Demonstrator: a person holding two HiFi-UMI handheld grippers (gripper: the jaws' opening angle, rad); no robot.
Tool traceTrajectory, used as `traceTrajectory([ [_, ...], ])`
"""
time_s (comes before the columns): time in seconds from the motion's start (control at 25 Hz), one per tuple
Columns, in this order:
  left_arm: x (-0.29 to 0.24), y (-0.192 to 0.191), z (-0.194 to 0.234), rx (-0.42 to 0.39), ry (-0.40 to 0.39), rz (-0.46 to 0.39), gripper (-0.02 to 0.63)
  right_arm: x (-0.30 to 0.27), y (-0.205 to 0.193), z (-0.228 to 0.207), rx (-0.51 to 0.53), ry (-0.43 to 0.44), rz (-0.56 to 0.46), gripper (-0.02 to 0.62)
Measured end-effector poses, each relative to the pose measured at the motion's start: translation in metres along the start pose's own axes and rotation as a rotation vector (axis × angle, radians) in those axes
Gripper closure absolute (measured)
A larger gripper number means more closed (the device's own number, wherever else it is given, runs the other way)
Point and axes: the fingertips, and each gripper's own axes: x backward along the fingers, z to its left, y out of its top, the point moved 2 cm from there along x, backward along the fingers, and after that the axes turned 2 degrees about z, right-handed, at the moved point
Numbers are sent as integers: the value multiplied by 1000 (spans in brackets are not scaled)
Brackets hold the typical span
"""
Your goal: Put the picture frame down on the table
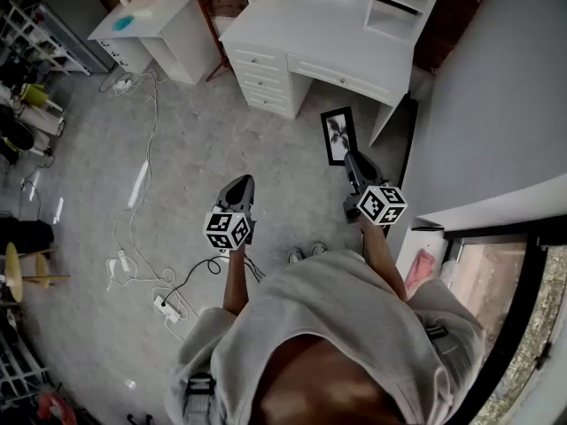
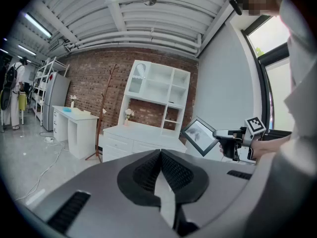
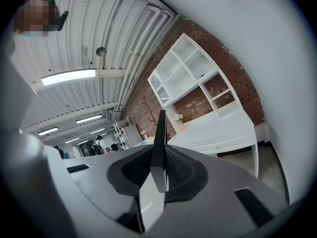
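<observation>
Our right gripper (image 1: 353, 164) is clamped on one short end of the black rectangular picture frame (image 1: 337, 135) with a grey-toned print in it. The frame is up in the air in front of the white wooden desk (image 1: 306, 27), over the grey concrete floor (image 1: 190, 149), so it's not set down on the desk top yet. From the head view its long axis runs straight out past the jaw tips toward the desk. From the right gripper view we only get the thin edge (image 3: 158, 143), standing upright between the pads. The left gripper view shows the frame (image 2: 199, 136) tilted like a diamond, print side turned our way.

Our left gripper (image 1: 240, 189) has its jaws pressed together with nothing between them. It hangs left of the frame and a bit further back from the desk.

On the desk sits a white open shelf unit (image 2: 157, 92). A little vase of flowers (image 2: 129, 114) stands on the desk top just beside it, outside the compartments. The desk's drawers (image 1: 259, 76) look closed.
</observation>
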Motion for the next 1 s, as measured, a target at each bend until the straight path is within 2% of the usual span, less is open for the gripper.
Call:
traceTrajectory([
  [0.32, -1, -4, -5, -9, 16, 20, 589, 9, 2, -2, 8, -9, -2, 512],
  [1.0, -9, 11, -19, -27, 54, -24, 589, 18, 15, -18, 2, 29, -3, 512],
])
